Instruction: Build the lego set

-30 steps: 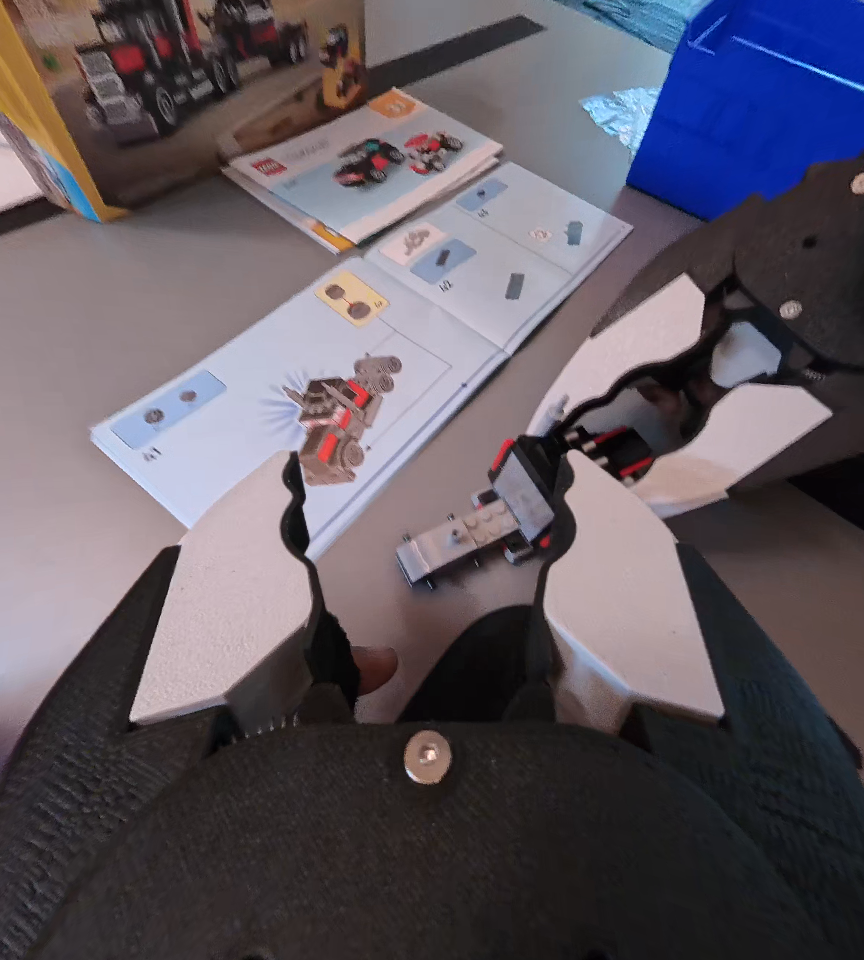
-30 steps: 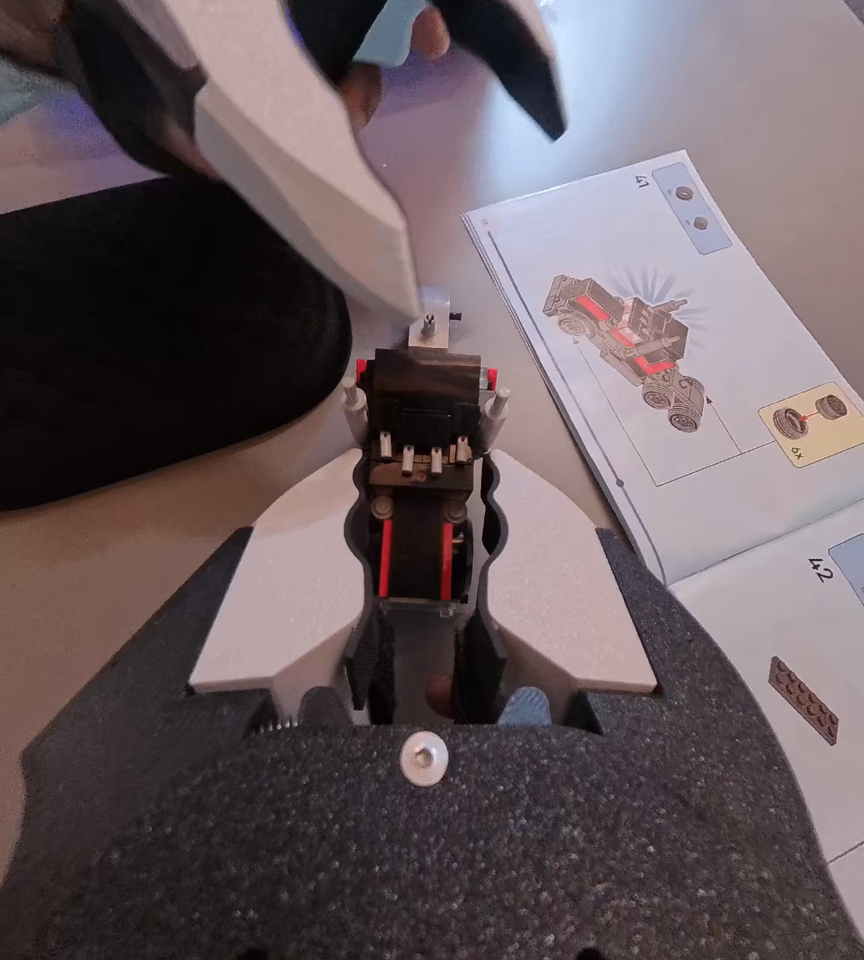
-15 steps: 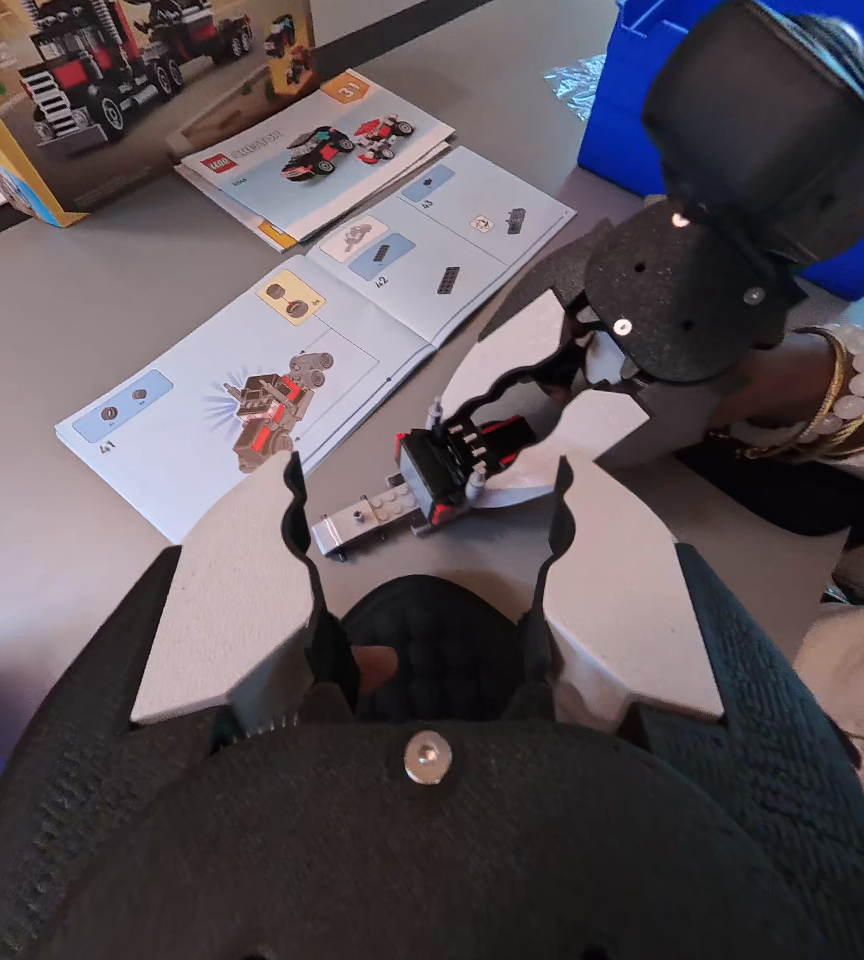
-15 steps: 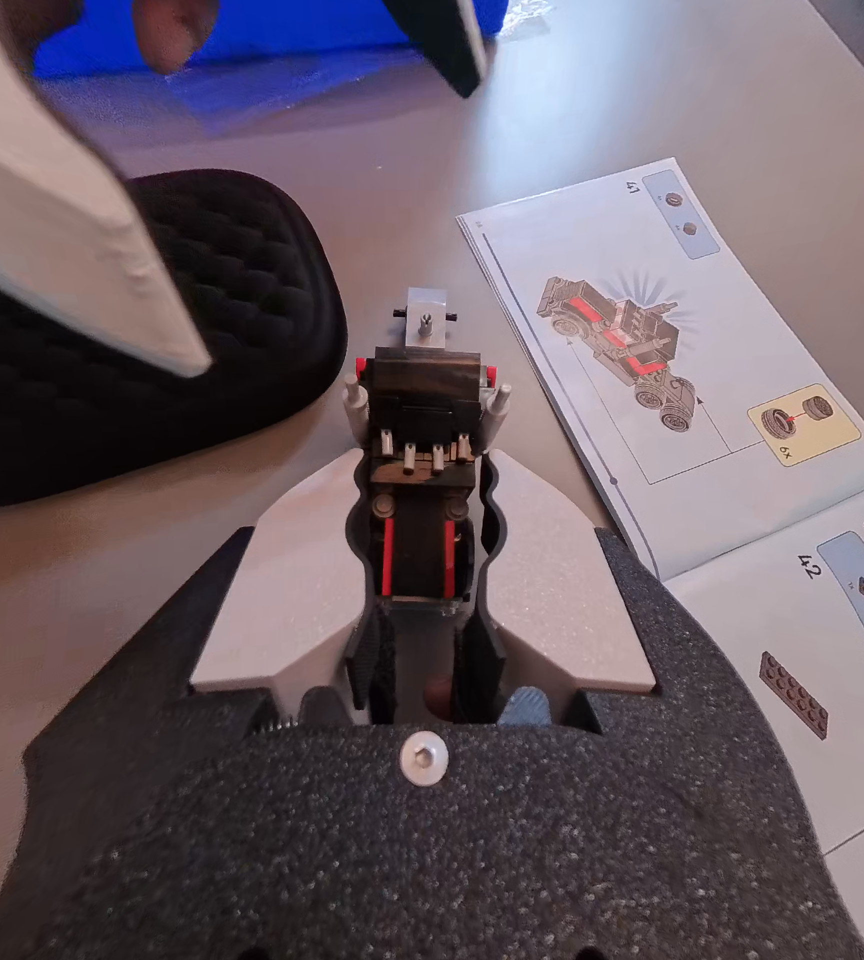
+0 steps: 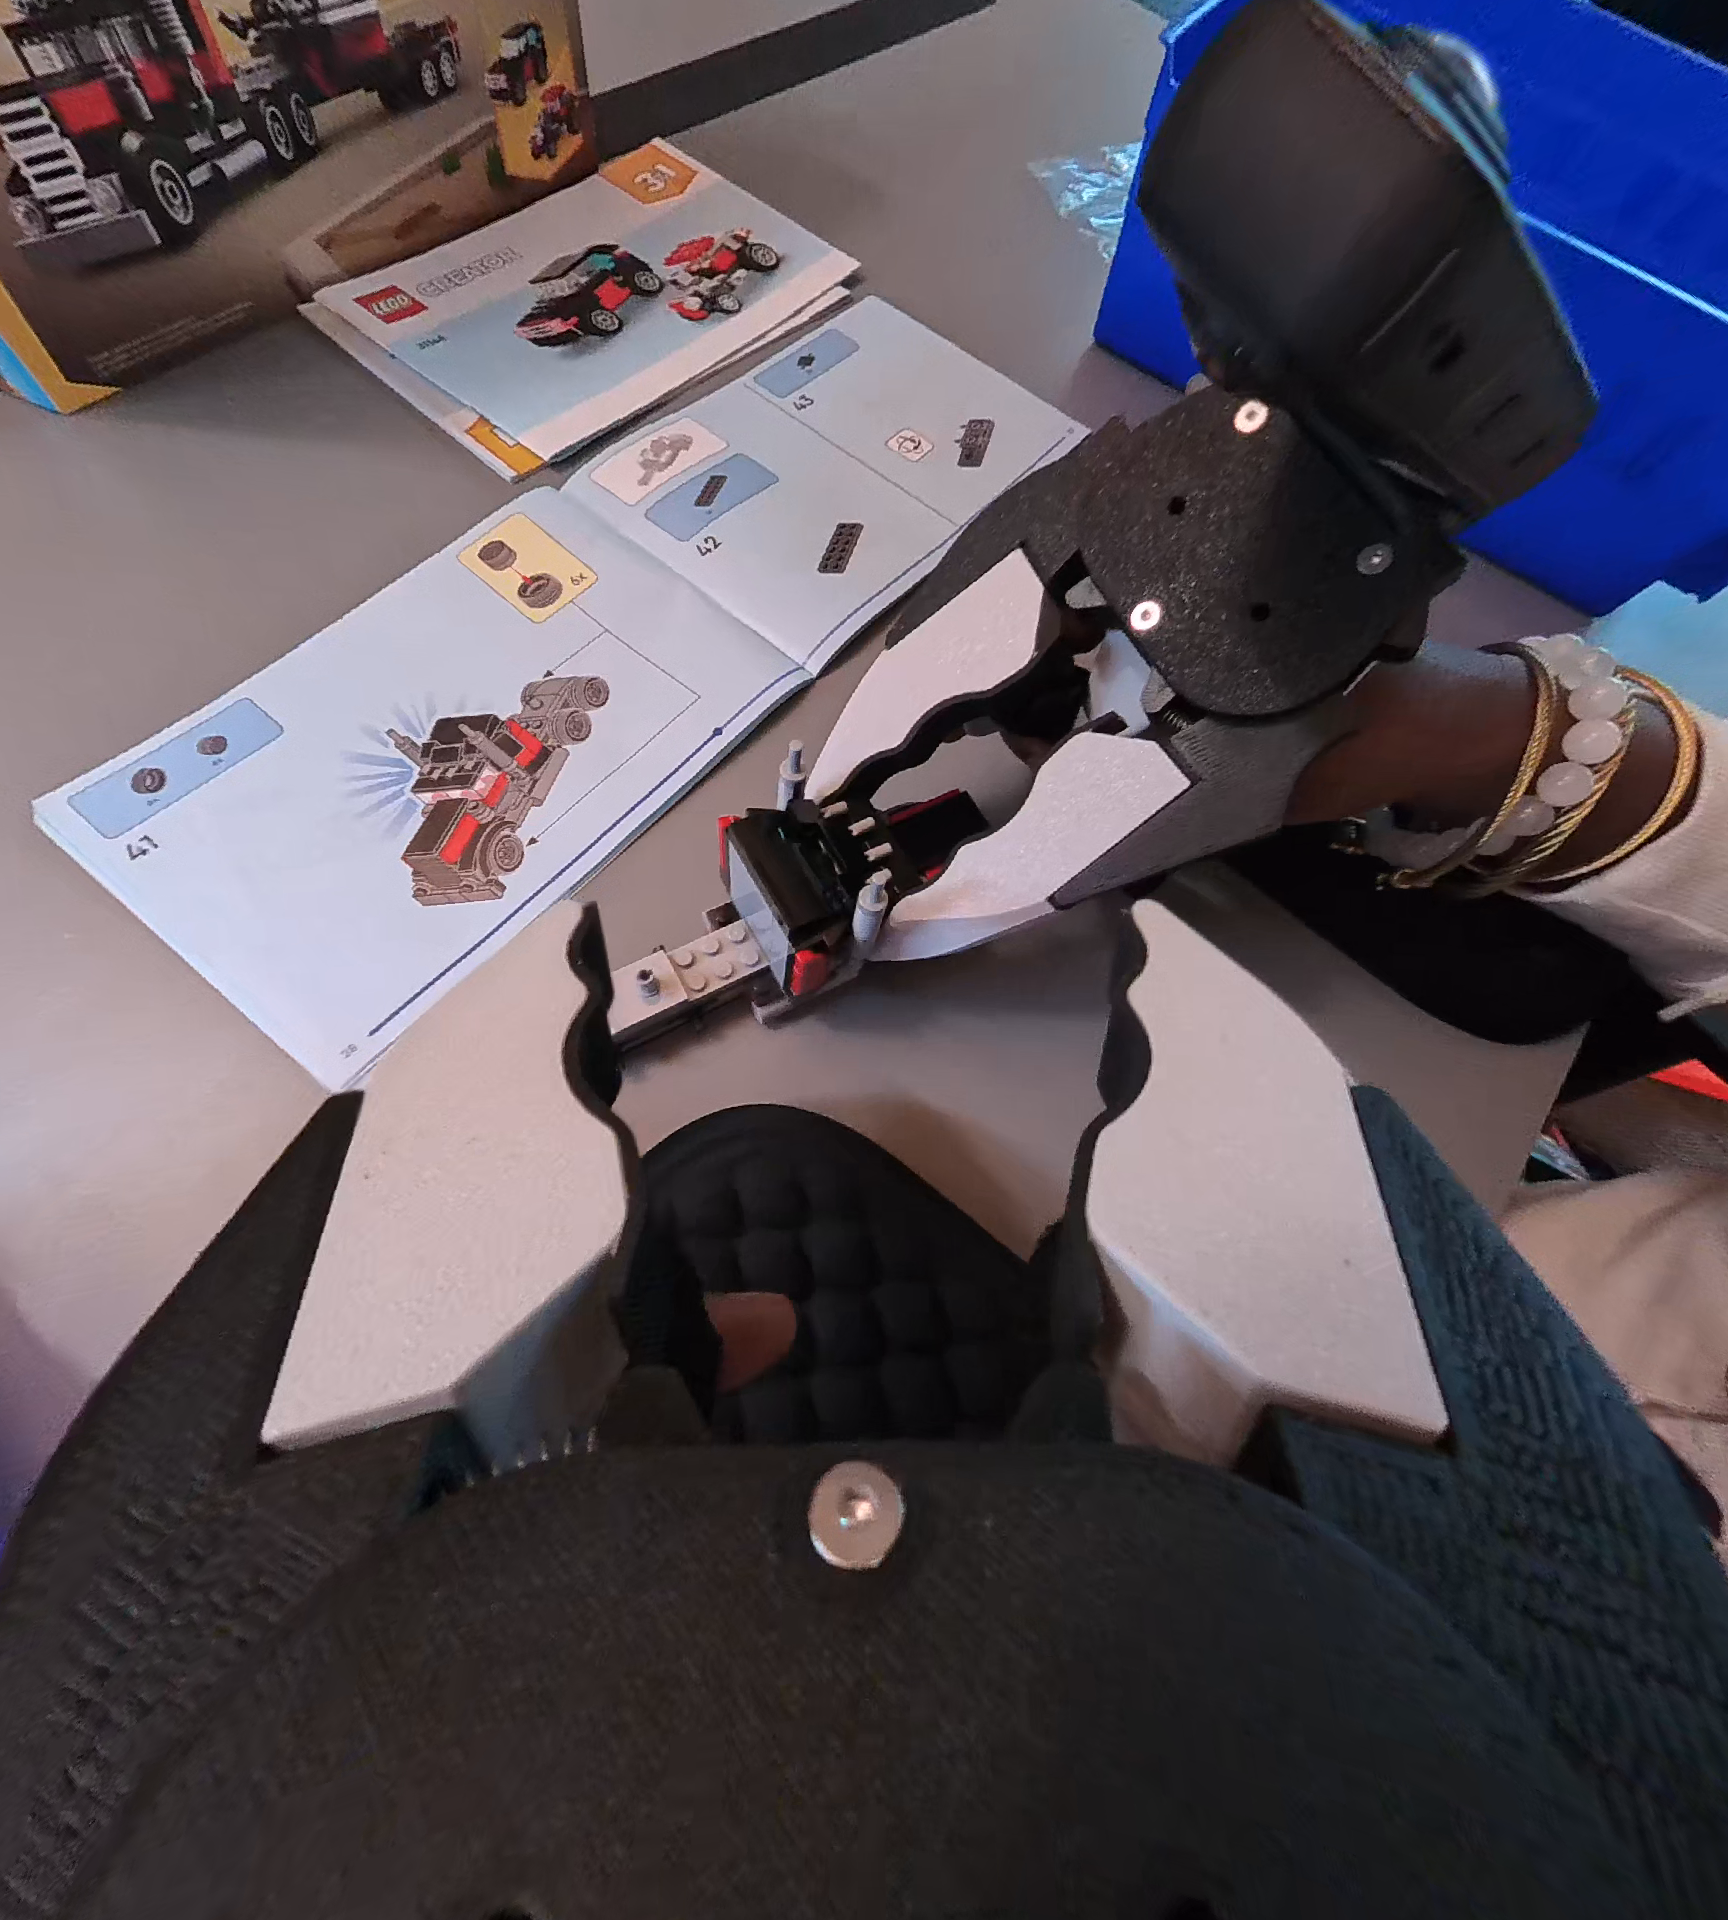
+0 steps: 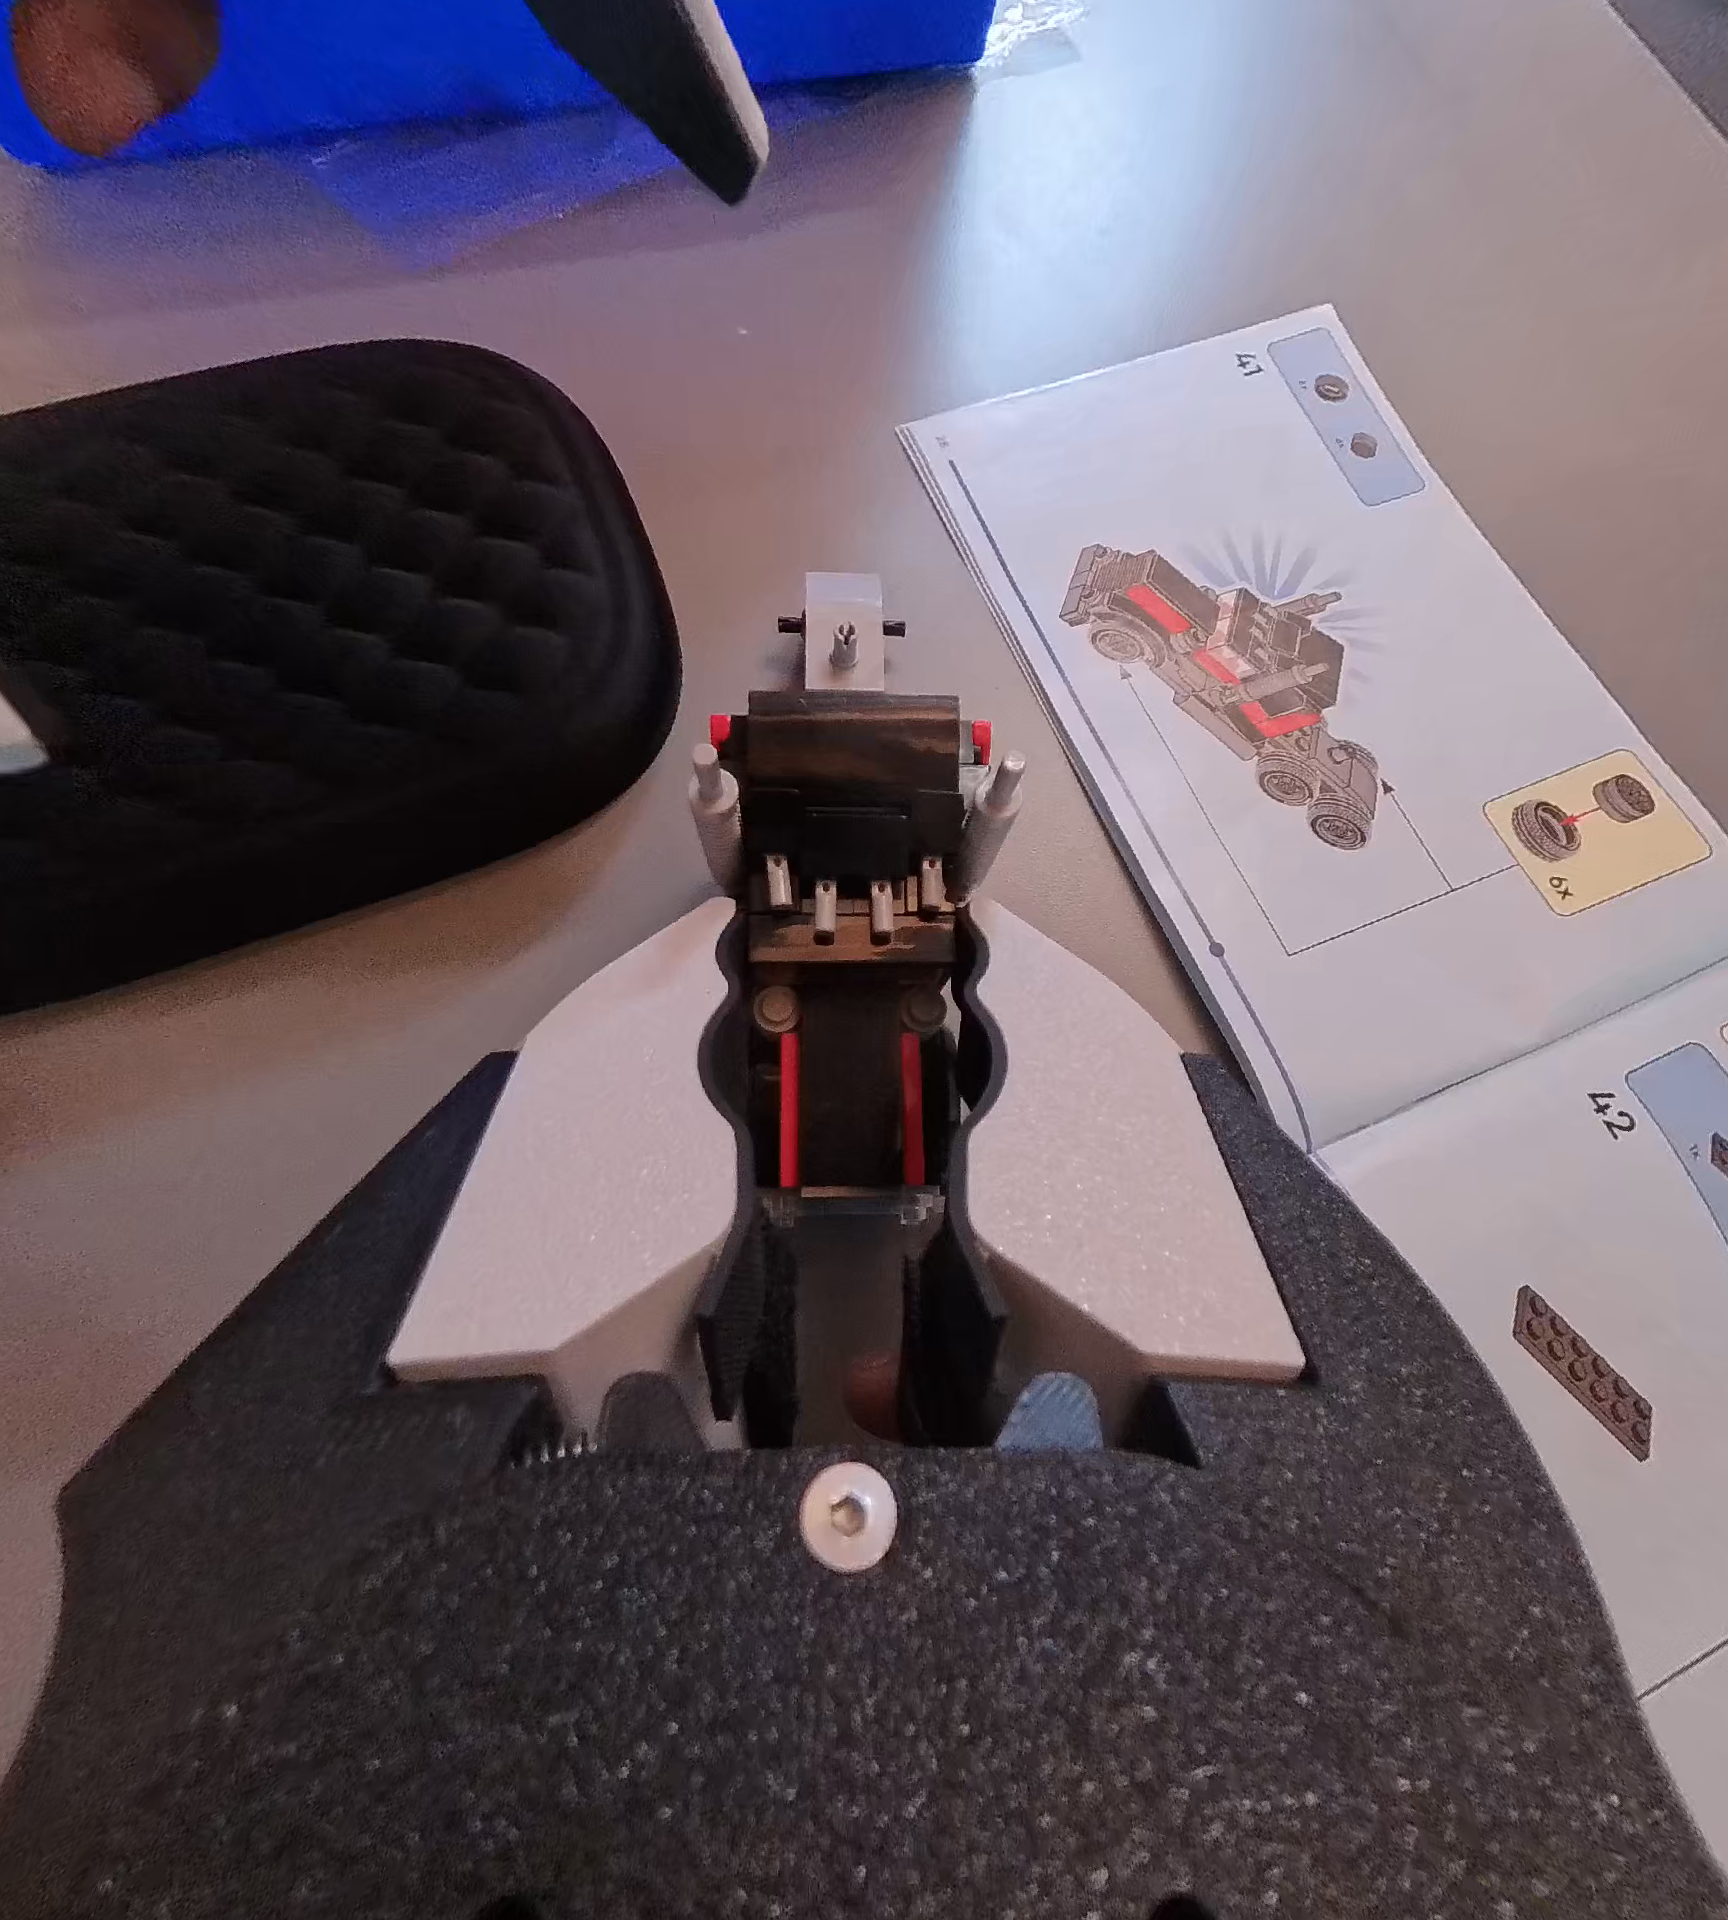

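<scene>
On the grey bench (image 5: 164, 540), beside the open manual (image 5: 486, 748), the half-built truck (image 6: 844, 883) sat clamped at its front half in the right claw (image 6: 849, 997), grey tail resting on the surface. Left claw (image 5: 855, 997) hung above a black padded case (image 6: 247, 644), jaws apart, empty. Wheels not fitted yet. Risk, as I read it: squeeze on the cab sides or a twist could pop the side stacks off.

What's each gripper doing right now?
Left gripper: open, empty, above the black pad.
Right gripper: shut on the truck.
</scene>
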{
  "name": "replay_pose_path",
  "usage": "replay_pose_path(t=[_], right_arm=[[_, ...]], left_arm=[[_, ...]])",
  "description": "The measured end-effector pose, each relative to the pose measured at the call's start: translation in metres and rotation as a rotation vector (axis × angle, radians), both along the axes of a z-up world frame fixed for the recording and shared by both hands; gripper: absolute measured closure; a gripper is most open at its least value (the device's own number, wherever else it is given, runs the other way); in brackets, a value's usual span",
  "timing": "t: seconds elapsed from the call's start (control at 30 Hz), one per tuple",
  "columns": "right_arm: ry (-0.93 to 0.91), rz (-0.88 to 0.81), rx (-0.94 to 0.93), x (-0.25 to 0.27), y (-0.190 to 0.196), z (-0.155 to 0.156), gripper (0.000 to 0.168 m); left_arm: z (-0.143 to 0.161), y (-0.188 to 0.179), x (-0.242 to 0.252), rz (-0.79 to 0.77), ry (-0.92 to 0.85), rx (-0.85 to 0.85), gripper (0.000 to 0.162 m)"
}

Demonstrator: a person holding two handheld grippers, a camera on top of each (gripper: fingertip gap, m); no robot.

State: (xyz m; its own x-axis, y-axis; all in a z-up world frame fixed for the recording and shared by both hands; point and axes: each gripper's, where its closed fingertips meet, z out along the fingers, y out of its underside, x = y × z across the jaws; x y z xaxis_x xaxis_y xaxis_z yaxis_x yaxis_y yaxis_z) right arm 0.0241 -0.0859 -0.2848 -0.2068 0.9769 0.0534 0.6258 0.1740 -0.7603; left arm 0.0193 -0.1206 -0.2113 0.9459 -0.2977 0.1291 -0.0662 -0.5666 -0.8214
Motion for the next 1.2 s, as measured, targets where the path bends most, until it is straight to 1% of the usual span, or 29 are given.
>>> replay_pose_path(t=[0.13, 0.27, 0.33, 0.43, 0.47, 0.57, 0.67, 0.8, 0.87, 0.97, 1.03, 1.2], right_arm=[[0.002, -0.001, 0.0, 0.0, 0.0, 0.0, 0.131], [0.002, -0.002, 0.001, -0.001, 0.0, 0.0, 0.131], [0.009, 0.001, 0.01, -0.001, -0.001, 0.0, 0.131], [0.006, 0.001, 0.003, -0.002, -0.001, 0.0, 0.131], [0.007, 0.001, 0.003, -0.001, -0.001, 0.0, 0.131], [0.006, 0.0, 0.005, -0.001, -0.001, 0.0, 0.131], [0.008, 0.006, 0.008, -0.001, -0.002, 0.0, 0.131], [0.011, 0.007, 0.004, -0.001, -0.002, 0.0, 0.131], [0.009, 0.007, 0.006, -0.001, -0.002, 0.0, 0.131], [0.008, 0.013, 0.015, -0.001, -0.003, 0.0, 0.131], [0.007, 0.01, 0.014, -0.002, -0.003, 0.0, 0.131], [0.012, 0.012, 0.002, -0.003, -0.004, 0.0, 0.131]], left_arm=[[0.001, -0.003, -0.004, 0.02, 0.0, 0.018, 0.07], [-0.006, 0.003, -0.004, 0.041, -0.09, 0.037, 0.07], [-0.006, 0.007, 0.001, 0.015, -0.126, 0.073, 0.07], [-0.011, 0.016, -0.002, 0.018, -0.091, 0.129, 0.07], [-0.014, 0.019, -0.003, 0.028, -0.07, 0.125, 0.07], [-0.016, 0.019, 0.006, -0.01, -0.05, 0.113, 0.071], [-0.018, 0.017, 0.02, -0.042, -0.058, 0.054, 0.071], [-0.029, 0.008, 0.045, -0.092, -0.052, -0.014, 0.071], [-0.037, 0.005, 0.052, -0.111, -0.022, -0.018, 0.07], [-0.039, 0.002, 0.054, -0.102, 0.006, -0.014, 0.067], [-0.037, -0.002, 0.052, -0.117, 0.018, -0.037, 0.067], [-0.012, -0.004, 0.033, -0.096, 0.053, -0.008, 0.068]])
